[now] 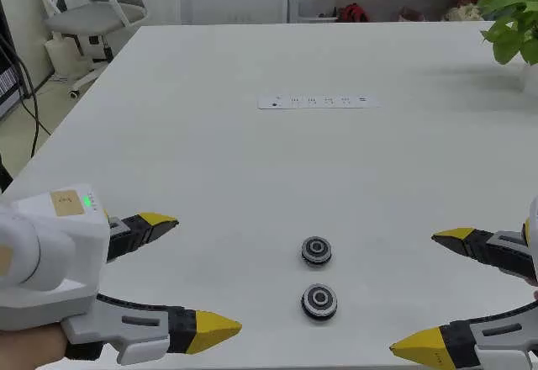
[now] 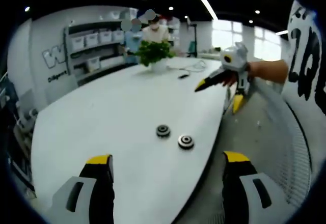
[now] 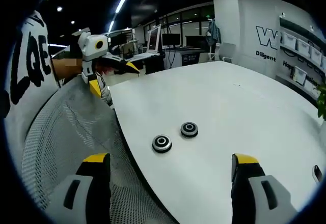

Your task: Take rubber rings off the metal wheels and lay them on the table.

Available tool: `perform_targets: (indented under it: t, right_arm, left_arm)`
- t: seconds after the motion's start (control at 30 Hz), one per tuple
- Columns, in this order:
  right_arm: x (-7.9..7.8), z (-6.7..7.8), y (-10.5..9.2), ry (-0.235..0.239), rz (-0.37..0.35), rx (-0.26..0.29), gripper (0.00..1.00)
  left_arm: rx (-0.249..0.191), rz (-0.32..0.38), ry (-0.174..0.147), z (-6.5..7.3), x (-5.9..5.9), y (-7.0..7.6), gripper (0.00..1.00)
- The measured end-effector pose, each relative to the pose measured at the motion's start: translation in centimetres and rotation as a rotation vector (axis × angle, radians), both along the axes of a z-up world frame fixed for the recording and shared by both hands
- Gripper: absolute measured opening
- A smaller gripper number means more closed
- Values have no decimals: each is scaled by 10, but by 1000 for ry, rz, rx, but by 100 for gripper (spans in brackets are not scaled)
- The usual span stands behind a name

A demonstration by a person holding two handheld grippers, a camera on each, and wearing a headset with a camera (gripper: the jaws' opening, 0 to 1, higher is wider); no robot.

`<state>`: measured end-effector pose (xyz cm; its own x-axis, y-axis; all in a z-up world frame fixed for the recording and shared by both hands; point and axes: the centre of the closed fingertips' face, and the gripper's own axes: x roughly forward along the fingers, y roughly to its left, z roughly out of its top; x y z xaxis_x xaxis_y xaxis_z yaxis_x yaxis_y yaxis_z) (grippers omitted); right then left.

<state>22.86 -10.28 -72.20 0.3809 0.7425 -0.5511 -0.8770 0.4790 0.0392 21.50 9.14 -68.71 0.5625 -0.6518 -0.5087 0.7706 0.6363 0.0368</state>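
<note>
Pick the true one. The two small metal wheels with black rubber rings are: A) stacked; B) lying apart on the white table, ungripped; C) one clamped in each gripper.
B: the nearer black-ringed metal wheel and farther wheel lie apart on the white table, between the open left gripper and right gripper.

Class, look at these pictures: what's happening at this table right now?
A person holds a two-jaw gripper in each hand above a white table. The left gripper and right gripper are both open and empty. Between them lie two small metal wheels, the far wheel and the near wheel, each seemingly wearing its dark rubber ring. Neither is touched yet.
</note>
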Motion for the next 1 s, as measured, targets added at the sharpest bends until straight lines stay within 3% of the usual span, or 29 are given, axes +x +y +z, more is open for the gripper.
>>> perform_targets:
  t: [1.0]
  right_arm:
    - [-3,-2,0,4,16,-7,93]
  left_arm:
    - [5,-3,3,-2,0,-1,89]
